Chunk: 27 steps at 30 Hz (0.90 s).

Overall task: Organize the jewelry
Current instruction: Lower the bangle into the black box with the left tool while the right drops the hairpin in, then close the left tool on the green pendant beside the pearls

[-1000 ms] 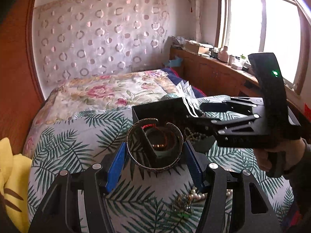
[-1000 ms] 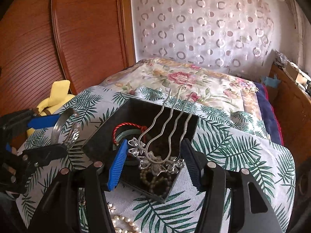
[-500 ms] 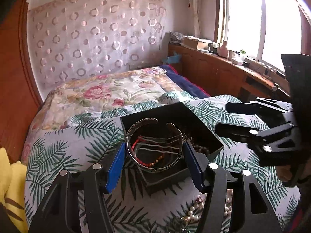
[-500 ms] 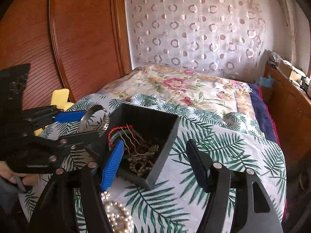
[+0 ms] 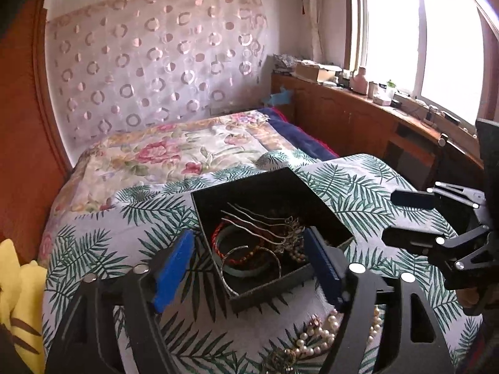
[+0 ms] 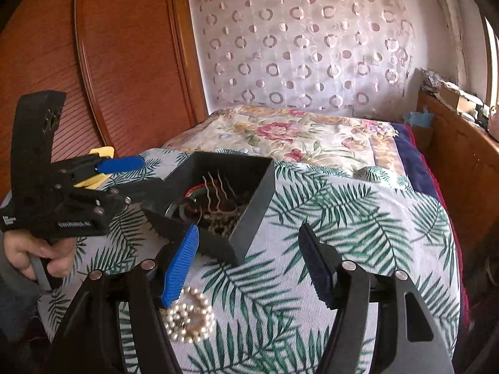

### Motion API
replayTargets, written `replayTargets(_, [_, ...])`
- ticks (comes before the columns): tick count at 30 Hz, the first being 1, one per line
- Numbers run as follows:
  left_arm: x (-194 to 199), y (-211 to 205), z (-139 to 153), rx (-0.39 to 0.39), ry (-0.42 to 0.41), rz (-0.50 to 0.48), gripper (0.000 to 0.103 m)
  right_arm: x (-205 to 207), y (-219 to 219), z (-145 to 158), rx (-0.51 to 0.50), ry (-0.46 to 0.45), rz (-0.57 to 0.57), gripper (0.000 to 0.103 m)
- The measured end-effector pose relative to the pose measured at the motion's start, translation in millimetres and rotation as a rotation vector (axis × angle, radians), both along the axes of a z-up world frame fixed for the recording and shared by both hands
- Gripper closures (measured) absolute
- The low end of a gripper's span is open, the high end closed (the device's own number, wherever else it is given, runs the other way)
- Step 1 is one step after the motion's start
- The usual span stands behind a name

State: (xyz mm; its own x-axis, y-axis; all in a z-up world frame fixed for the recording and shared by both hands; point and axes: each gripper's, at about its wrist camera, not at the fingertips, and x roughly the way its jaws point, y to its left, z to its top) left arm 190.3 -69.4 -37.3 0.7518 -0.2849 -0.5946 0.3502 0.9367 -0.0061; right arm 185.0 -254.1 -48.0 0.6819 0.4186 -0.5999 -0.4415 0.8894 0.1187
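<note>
The one black box (image 5: 274, 233) sat on the bed (image 5: 358, 187), holding one silver bangle (image 5: 249, 268), one hair fork (image 5: 259, 221), one red cord bracelet (image 5: 218, 237) and beads too tangled to count. One pearl string (image 6: 188, 314) lay outside, just before it. Both left tongs (image 5: 249, 268) and right tongs (image 6: 249, 268) stood apart, empty. Risk, likely: a careless reach for the pearls could nudge the box on the soft bedding.

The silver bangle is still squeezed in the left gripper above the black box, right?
No. The left wrist view shows the silver metal bangle lying inside the black square box, and the left gripper is open and empty, though above the box.
</note>
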Motion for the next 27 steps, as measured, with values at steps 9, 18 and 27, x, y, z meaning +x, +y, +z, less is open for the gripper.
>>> replayTargets(9, [-36.9, 13.2, -10.3, -0.010, 0.018, -0.015, 0.024, -29.9, 10.3, -26.2, -0.038, 0.070, 0.055, 0.050])
replayTargets(18, [-66.6, 30.8, -39.2, 0.006, 0.093, -0.012, 0.023, -50.6, 23.7, -51.0, -0.089, 0.139, 0.079, 0.061])
replayTargets(27, [-85.2, 30.5, -55.4, 0.014, 0.154, -0.058, 0.035, -86.6, 26.9, -53.1, -0.063, 0.140, 0.078, 0.061])
